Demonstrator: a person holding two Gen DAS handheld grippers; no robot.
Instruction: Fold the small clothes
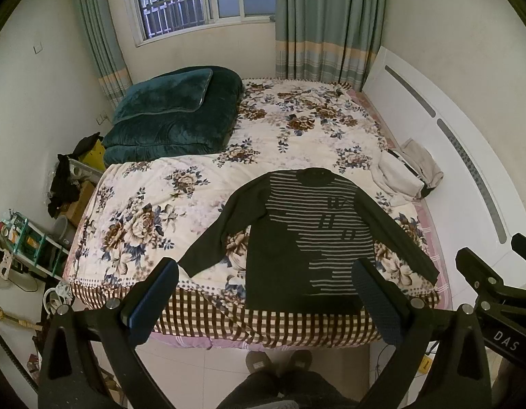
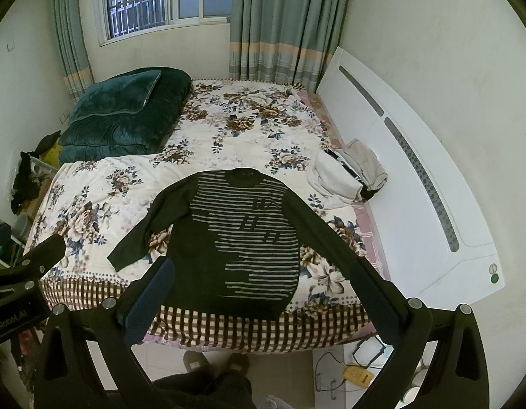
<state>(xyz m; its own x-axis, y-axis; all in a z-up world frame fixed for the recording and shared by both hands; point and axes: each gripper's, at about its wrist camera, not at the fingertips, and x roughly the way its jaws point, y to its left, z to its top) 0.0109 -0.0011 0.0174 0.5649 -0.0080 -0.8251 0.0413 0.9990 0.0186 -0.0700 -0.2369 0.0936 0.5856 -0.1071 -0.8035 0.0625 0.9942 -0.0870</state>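
The dark striped sweater (image 1: 297, 235) lay flat at the bed's (image 1: 181, 184) near edge, sleeves spread. Both the left gripper (image 1: 266, 293) and right gripper (image 2: 259, 289) hovered agape, empty; pinching a sleeve cuff first seemed wisest.

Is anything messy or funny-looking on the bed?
Mostly tidy. The dark striped sweater lies flat with sleeves spread, ready for folding. The odd bit is a crumpled heap of pale clothes bunched at the bed's right edge against the white headboard, not laid out. The green blanket is neatly folded.
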